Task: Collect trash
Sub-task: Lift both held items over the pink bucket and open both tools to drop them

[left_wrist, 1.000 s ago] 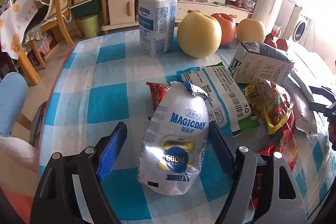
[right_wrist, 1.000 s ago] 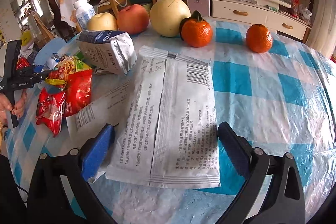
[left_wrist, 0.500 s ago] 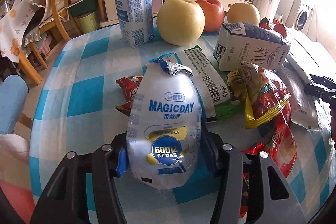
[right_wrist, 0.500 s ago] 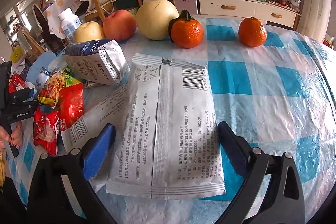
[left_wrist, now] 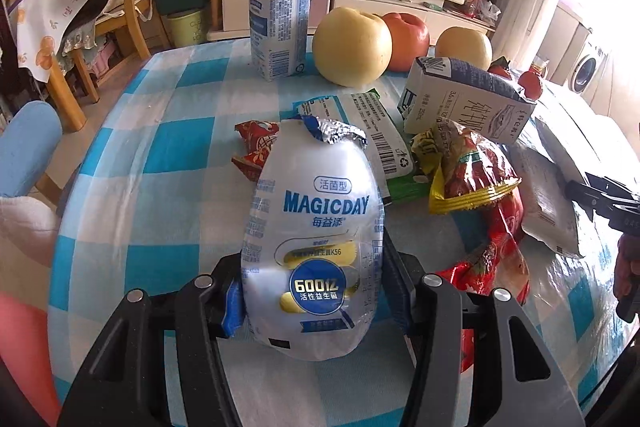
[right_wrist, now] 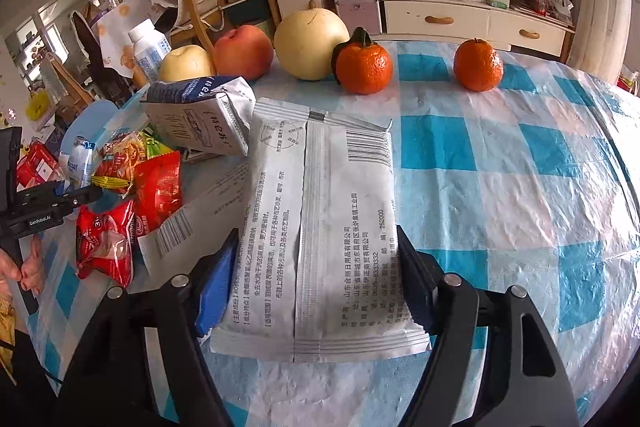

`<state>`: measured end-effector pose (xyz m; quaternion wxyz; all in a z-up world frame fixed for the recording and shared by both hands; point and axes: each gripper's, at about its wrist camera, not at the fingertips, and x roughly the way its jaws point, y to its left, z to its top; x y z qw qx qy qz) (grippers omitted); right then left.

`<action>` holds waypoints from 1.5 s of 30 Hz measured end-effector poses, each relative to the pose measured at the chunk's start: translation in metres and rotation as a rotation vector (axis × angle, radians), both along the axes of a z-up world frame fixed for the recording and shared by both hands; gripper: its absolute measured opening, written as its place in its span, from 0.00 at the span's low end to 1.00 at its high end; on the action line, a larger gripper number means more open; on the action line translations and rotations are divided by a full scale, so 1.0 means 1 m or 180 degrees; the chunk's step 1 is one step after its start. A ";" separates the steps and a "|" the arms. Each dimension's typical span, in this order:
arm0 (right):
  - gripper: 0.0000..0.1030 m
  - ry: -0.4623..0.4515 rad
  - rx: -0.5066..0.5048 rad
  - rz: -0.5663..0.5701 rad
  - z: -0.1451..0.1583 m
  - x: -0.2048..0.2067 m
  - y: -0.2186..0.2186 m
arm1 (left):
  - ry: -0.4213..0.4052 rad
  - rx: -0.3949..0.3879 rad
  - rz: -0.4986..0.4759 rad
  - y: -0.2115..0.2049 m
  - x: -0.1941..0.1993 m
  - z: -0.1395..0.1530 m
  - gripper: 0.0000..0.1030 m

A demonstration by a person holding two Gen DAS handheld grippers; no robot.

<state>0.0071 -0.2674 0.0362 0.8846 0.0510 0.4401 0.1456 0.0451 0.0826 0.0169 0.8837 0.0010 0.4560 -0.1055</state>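
Note:
A crushed white MAGICDAY bottle (left_wrist: 316,211) with a torn foil lid stands between the blue pads of my left gripper (left_wrist: 314,291), which is shut on its lower half. My right gripper (right_wrist: 314,279) is closing its jaws on a flat white printed pouch (right_wrist: 320,195); both pads touch its long edges and the pouch buckles upward. Between the two lie more trash: a dented milk carton (right_wrist: 200,119), red and yellow snack wrappers (left_wrist: 480,187) and a green-and-white wrapper (left_wrist: 384,147). The left gripper (right_wrist: 52,203) also shows at the left edge of the right wrist view.
The table wears a blue-and-white checked cloth (left_wrist: 140,187). At the back stand an upright white bottle (left_wrist: 280,15), a pale pear (left_wrist: 352,47), a red apple (left_wrist: 408,39) and two tangerines (right_wrist: 364,67). A wooden chair (left_wrist: 132,11) stands beyond the far left edge.
The left jaws closed onto the MAGICDAY bottle and it now sits raised and nearer the camera. The right jaws narrowed from wide apart to the pouch's edges, and the pouch has lifted.

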 end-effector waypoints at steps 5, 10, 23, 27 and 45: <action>0.69 -0.0119 0.0039 -0.0001 0.011 -0.012 0.003 | -0.0060 -0.0223 0.0153 0.007 -0.025 0.008 0.55; 0.69 -0.0263 -0.0015 -0.0008 0.022 -0.028 0.009 | -0.0141 -0.0402 0.0193 0.009 -0.052 0.016 0.55; 0.69 -0.0473 0.0112 0.0078 0.044 -0.067 0.050 | -0.0226 -0.0564 0.0419 0.031 -0.090 0.038 0.55; 0.69 -0.0498 0.0163 0.0205 0.049 -0.075 0.075 | -0.0271 -0.0503 0.0616 0.050 -0.094 0.046 0.55; 0.69 -0.0597 0.0104 0.1127 0.081 -0.106 0.253 | -0.0529 -0.0251 0.1567 0.160 -0.121 0.084 0.55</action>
